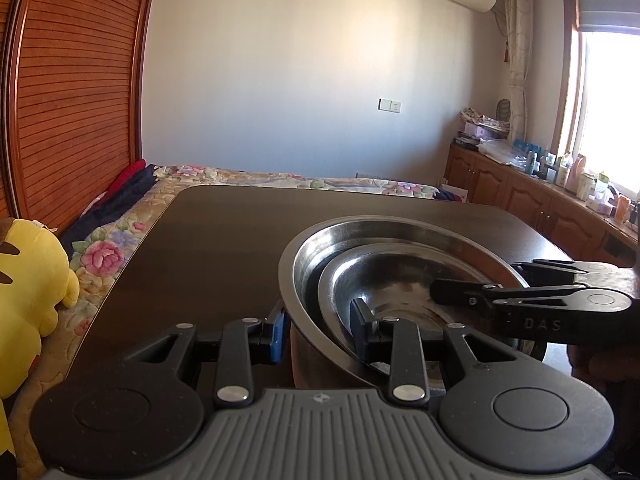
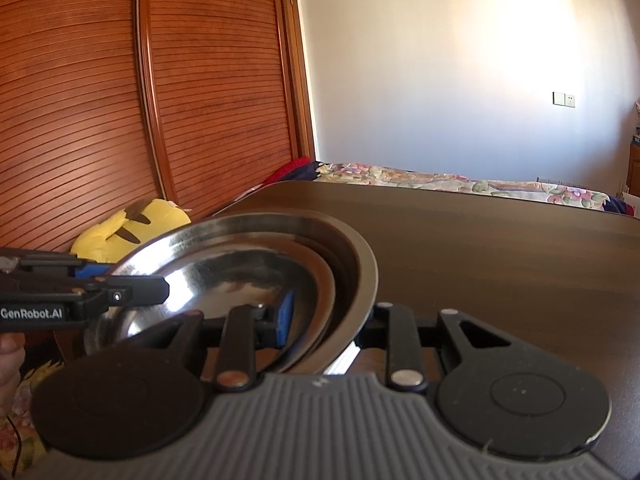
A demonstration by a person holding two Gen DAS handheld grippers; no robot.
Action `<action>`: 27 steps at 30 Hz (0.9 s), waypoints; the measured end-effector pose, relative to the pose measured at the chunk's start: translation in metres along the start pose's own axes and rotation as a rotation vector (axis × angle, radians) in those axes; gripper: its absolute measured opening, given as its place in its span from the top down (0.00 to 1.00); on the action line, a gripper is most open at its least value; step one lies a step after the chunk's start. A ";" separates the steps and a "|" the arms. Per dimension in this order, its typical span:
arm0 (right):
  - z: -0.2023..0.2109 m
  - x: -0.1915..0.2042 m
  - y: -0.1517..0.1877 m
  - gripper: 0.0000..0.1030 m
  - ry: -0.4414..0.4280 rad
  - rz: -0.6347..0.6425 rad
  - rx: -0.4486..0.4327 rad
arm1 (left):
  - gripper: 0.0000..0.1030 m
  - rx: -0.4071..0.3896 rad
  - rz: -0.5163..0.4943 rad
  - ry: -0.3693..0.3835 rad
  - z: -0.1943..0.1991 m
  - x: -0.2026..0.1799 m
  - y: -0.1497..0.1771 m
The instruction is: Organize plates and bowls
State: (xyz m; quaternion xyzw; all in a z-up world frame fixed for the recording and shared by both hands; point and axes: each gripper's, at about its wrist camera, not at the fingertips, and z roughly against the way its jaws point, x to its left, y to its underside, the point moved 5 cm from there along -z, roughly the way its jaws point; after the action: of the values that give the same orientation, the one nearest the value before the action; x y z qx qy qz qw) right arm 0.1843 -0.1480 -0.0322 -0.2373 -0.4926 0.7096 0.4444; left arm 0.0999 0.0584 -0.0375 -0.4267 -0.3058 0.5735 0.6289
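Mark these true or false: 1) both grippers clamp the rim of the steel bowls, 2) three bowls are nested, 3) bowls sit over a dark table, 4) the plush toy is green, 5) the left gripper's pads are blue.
1) True: the left gripper and the right gripper each straddle the rim of the outer bowl from opposite sides.
2) False: only two show, a smaller inner bowl inside the outer one.
3) True: the dark table lies beneath them.
4) False: the plush toy is yellow.
5) True: a blue pad shows on its finger.
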 end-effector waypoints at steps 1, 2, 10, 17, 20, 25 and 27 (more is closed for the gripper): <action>0.000 0.000 0.000 0.67 -0.002 0.001 0.004 | 0.66 0.000 0.000 -0.003 0.000 0.000 0.000; 0.000 0.000 0.001 0.58 0.003 0.002 0.007 | 0.65 0.001 -0.001 -0.005 0.000 -0.001 0.000; 0.011 -0.006 -0.003 0.45 0.035 -0.006 -0.016 | 0.51 -0.002 0.000 -0.038 0.003 0.000 0.000; 0.023 -0.010 -0.007 0.43 0.062 -0.014 -0.046 | 0.37 -0.027 -0.005 -0.079 0.016 -0.003 -0.006; 0.031 -0.011 -0.009 0.41 0.067 -0.021 -0.061 | 0.29 -0.042 -0.007 -0.081 0.024 -0.006 -0.012; 0.047 -0.015 -0.014 0.39 0.085 -0.032 -0.088 | 0.15 -0.078 -0.012 -0.083 0.036 -0.012 -0.022; 0.054 -0.018 -0.016 0.39 0.095 -0.037 -0.098 | 0.07 -0.090 -0.019 -0.084 0.041 -0.018 -0.025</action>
State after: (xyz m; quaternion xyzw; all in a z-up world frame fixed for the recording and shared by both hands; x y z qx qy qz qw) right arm 0.1576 -0.1878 0.0025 -0.2830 -0.5095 0.6642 0.4680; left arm 0.0731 0.0492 0.0044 -0.4271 -0.3613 0.5704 0.6014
